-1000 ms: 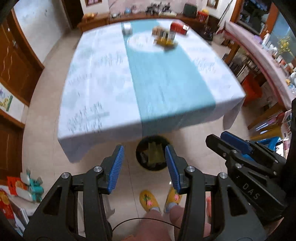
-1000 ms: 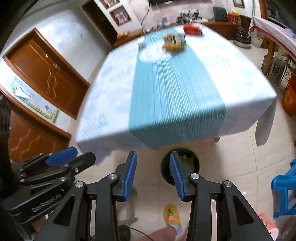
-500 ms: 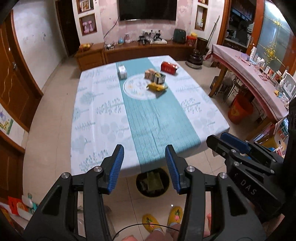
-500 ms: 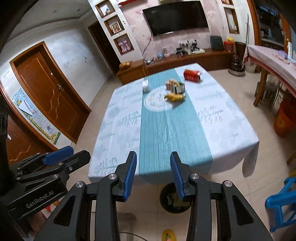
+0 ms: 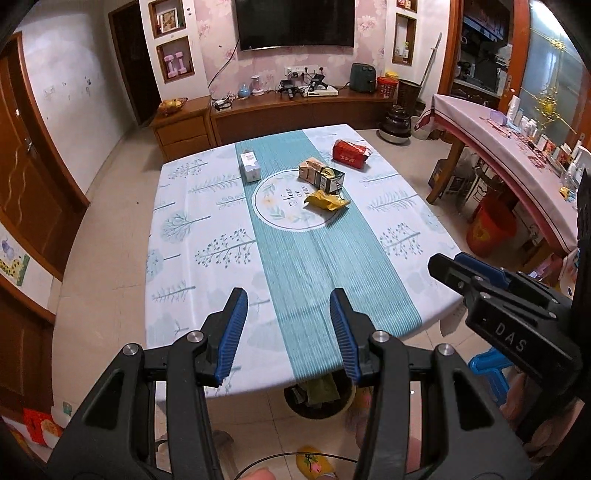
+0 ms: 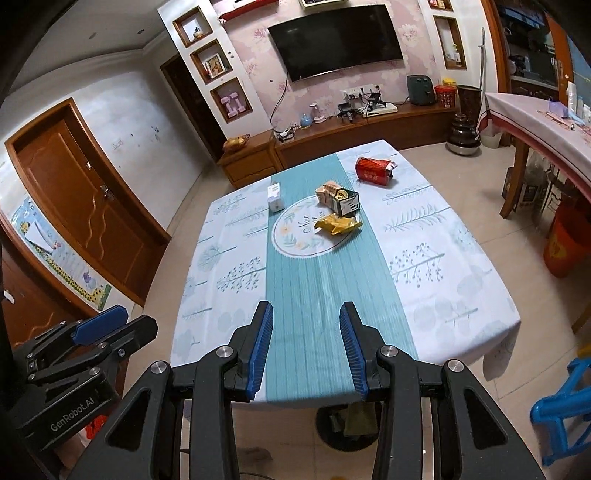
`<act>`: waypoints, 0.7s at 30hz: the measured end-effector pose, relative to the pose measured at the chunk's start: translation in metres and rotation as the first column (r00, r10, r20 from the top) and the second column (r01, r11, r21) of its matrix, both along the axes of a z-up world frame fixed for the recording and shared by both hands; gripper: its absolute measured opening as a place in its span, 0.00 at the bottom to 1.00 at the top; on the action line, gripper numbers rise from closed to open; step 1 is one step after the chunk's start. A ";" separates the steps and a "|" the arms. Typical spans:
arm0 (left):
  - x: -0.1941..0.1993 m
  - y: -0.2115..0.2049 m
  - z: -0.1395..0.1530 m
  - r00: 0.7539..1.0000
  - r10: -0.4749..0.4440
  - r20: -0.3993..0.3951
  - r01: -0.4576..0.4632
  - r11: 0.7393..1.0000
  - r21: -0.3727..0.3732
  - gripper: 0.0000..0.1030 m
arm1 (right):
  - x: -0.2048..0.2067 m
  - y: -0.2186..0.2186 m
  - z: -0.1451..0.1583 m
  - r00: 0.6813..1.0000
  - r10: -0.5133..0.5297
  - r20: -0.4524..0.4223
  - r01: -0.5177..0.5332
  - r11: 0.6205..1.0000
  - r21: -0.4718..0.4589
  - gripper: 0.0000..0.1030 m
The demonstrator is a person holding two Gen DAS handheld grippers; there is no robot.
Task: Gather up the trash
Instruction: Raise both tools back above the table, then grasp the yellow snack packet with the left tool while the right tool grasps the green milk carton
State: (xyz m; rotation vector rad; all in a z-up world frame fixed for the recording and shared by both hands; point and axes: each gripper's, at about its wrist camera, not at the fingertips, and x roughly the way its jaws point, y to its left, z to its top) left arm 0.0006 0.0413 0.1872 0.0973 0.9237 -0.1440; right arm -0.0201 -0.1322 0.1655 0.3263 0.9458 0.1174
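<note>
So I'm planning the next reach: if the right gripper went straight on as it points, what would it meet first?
Probably the bare teal runner; the right gripper is open, with the yellow wrapper farther along. Depth is unclear.

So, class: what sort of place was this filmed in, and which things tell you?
Most likely a home living and dining room: a wall-mounted television above a wooden sideboard, and a dining table under a patterned cloth, strewn with snack wrappers.

The left black plastic two-finger gripper [image 5: 288, 328] has ribbed blue pads [image 5: 232, 328] and round silver screws. The right black plastic two-finger gripper [image 6: 306, 343] looks the same. White markings read "DAS" and "GenRobot.AI". A thin black cable [image 5: 295, 459] curves below.
</note>
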 end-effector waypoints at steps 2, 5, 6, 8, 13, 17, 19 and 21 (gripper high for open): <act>0.024 -0.007 -0.009 1.000 0.012 -0.015 -0.012 1.000 0.007 0.42 | 0.026 -0.009 -0.012 1.000 0.014 -0.010 -0.014 1.000 0.001 0.37; 0.069 -0.021 -0.026 0.998 0.034 -0.053 -0.033 0.999 0.019 0.42 | 0.063 -0.024 -0.030 0.999 0.021 -0.025 -0.021 1.000 0.013 0.37; 0.080 -0.025 -0.031 0.997 0.038 -0.064 -0.037 0.999 0.022 0.42 | 0.082 -0.032 -0.039 0.999 0.025 -0.036 -0.024 0.999 0.021 0.37; 0.117 -0.038 -0.045 0.993 0.047 -0.105 -0.044 0.998 0.037 0.42 | 0.108 -0.044 -0.051 0.998 0.030 -0.052 -0.028 0.999 0.033 0.37; 0.192 -0.068 -0.073 0.981 0.080 -0.179 -0.073 0.996 0.043 0.42 | 0.181 -0.080 -0.087 0.992 0.053 -0.113 -0.048 0.997 0.053 0.37; 0.245 -0.087 -0.098 0.964 0.111 -0.240 -0.104 0.994 0.041 0.42 | 0.233 -0.107 -0.115 0.987 0.074 -0.144 -0.067 0.996 0.054 0.37; 0.267 -0.092 -0.112 0.954 0.131 -0.271 -0.123 0.991 0.045 0.42 | 0.258 -0.120 -0.130 0.984 0.081 -0.157 -0.073 0.996 0.058 0.37; 0.283 -0.093 -0.122 0.945 0.141 -0.296 -0.135 0.990 0.040 0.42 | 0.284 -0.134 -0.146 0.981 0.084 -0.173 -0.074 0.995 0.063 0.37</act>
